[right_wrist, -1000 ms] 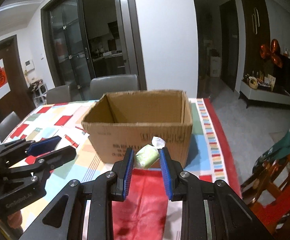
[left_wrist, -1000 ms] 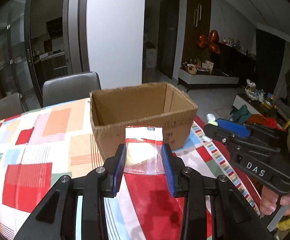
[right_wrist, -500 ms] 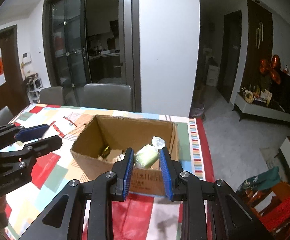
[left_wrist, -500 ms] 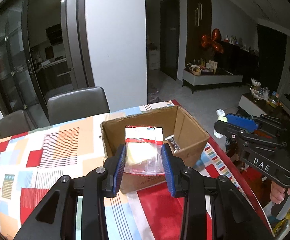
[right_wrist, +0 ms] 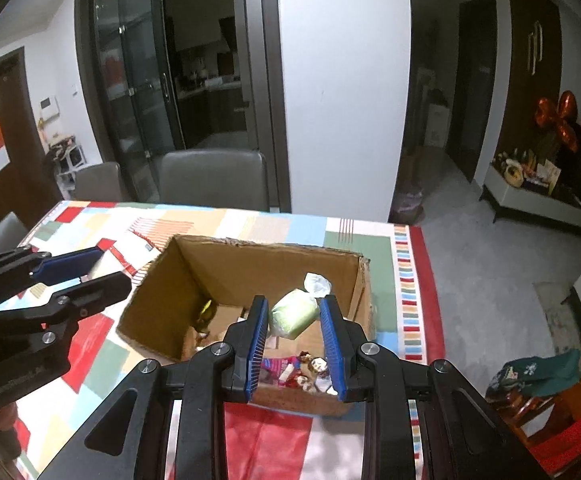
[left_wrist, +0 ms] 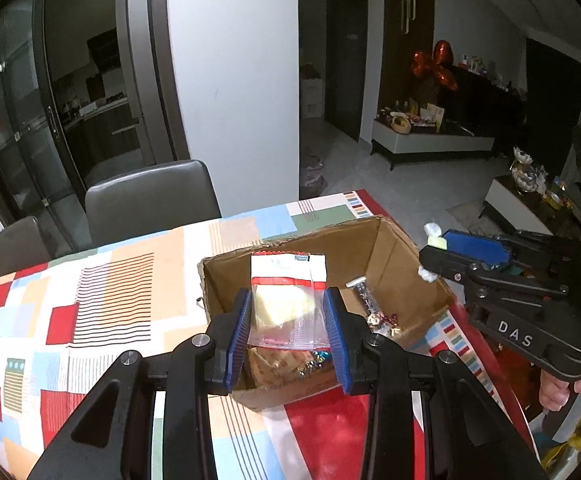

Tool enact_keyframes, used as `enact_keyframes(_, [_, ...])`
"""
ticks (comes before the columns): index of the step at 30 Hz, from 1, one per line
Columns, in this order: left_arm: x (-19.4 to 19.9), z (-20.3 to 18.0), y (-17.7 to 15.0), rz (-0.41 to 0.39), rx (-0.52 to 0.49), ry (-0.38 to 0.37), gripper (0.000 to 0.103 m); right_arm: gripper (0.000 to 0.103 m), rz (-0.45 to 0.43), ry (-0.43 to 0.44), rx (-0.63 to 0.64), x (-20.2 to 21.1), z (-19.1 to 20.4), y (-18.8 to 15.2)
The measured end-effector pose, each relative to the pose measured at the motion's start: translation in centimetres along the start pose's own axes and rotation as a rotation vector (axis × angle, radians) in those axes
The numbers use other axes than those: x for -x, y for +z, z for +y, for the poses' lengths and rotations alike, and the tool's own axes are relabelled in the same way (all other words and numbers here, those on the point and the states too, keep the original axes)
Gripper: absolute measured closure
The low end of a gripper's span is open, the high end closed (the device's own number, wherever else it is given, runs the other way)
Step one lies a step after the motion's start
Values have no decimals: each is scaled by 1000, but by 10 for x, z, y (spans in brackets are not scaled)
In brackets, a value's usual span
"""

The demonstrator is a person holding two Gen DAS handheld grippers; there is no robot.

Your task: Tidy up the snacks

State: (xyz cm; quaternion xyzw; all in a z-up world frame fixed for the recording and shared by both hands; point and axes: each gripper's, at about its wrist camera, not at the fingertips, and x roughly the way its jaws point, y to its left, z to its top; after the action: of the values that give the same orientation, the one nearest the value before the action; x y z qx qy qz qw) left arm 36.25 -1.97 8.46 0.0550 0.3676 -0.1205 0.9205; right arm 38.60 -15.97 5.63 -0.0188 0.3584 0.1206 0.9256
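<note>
Jaws of the left gripper (left_wrist: pixel 286 322), in the left wrist view, are closed on a clear zip bag (left_wrist: pixel 286 300) with a white header, a red strip and a pale yellow snack inside; both blue pads press its sides. The bag hangs over the open cardboard box (left_wrist: pixel 390 248), which stands on the desk (left_wrist: pixel 90 300) under a patchwork cloth of red, orange, blue and white blocks. Small wrapped sweets (left_wrist: pixel 374 316) lie on the box floor. To the right, the right gripper (left_wrist: pixel 434 254) reaches over the box's right wall, a hand (left_wrist: pixel 570 392) on its handle. Grey chairs (left_wrist: pixel 150 196) stand behind the desk, a white pillar beyond them.

Through the right wrist view, the right gripper (right_wrist: pixel 296 316) has its jaws closed on a pale green wrapped snack (right_wrist: pixel 292 314) with a twisted clear end, held above the same box (right_wrist: pixel 162 304). Loose candies (right_wrist: pixel 302 372) rest in the near corner. The left gripper (right_wrist: pixel 90 270) sits at the left, beside the box's left wall. A grey chair (right_wrist: pixel 214 176), glass sliding doors and a dark sideboard with red balloons (right_wrist: pixel 554 120) fill the room behind.
</note>
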Motion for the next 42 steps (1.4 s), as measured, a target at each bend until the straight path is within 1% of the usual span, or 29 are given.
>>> enact_keyframes(3, [-12, 2, 3, 21, 14, 8, 64, 74, 37, 6, -30, -14, -3, 2])
enact_keyframes(4, [-13, 2, 3, 17, 17, 19, 56, 68, 49, -1, -39, -18, -6, 4])
enact_keyframes(5, [-14, 1, 3, 14, 19, 30, 40, 60, 53, -3, -44, -20, -7, 4])
enact_keyframes(6, [-14, 2, 3, 11, 23, 43, 35, 44, 59, -14, -48, -21, -7, 3])
enact_keyframes(7, [-12, 2, 1, 3, 31, 61, 34, 38, 61, -31, -51, -20, -8, 1])
enact_keyframes(10, [-6, -1, -6, 3, 28, 132, 33, 38, 79, -40, -56, -20, -8, -5])
enact_keyframes(12, [0, -5, -12, 4, 18, 173, 25, 37, 92, -48, -64, -17, -8, -12])
enact_keyframes(13, [4, -7, -16, -5, 8, 197, 20, 31, 92, -50, -63, -14, -8, -15])
enact_keyframes(15, [11, -9, -26, -16, 2, 241, 18, 28, 89, -67, -52, -7, -5, -22])
enact_keyframes(17, [20, -9, -36, -21, 15, 237, 17, 27, 82, -82, -40, 2, -4, -29])
enact_keyframes(20, [35, -8, -49, -38, 48, 235, 13, 26, 75, -73, -55, 18, -1, -40])
enact_keyframes(23, [51, -7, -62, -63, 73, 225, 10, 25, 38, -78, -48, 41, 6, -50])
enact_keyframes(24, [58, -9, -68, -79, 78, 224, 9, 22, 26, -83, -44, 48, 7, -53])
enact_keyframes(26, [69, -10, -74, -105, 88, 222, 4, 21, -9, -88, -31, 64, 11, -59])
enact_keyframes(29, [88, -14, -88, -145, 99, 225, 3, 21, -63, -92, -20, 89, 19, -73])
enact_keyframes(31, [100, -18, -99, -164, 111, 212, 0, 21, -92, -92, -29, 101, 21, -81])
enact_keyframes(34, [117, -25, -116, -193, 109, 196, 0, 21, -139, -98, -40, 120, 25, -97])
enact_keyframes(37, [133, -31, -134, -235, 104, 209, 0, 20, -186, -118, -31, 139, 33, -114])
enact_keyframes(40, [144, -36, -149, -261, 101, 212, 0, 16, -216, -118, -25, 155, 39, -131])
enact_keyframes(42, [151, -39, -158, -276, 107, 208, 0, 16, -230, -114, -24, 164, 44, -142])
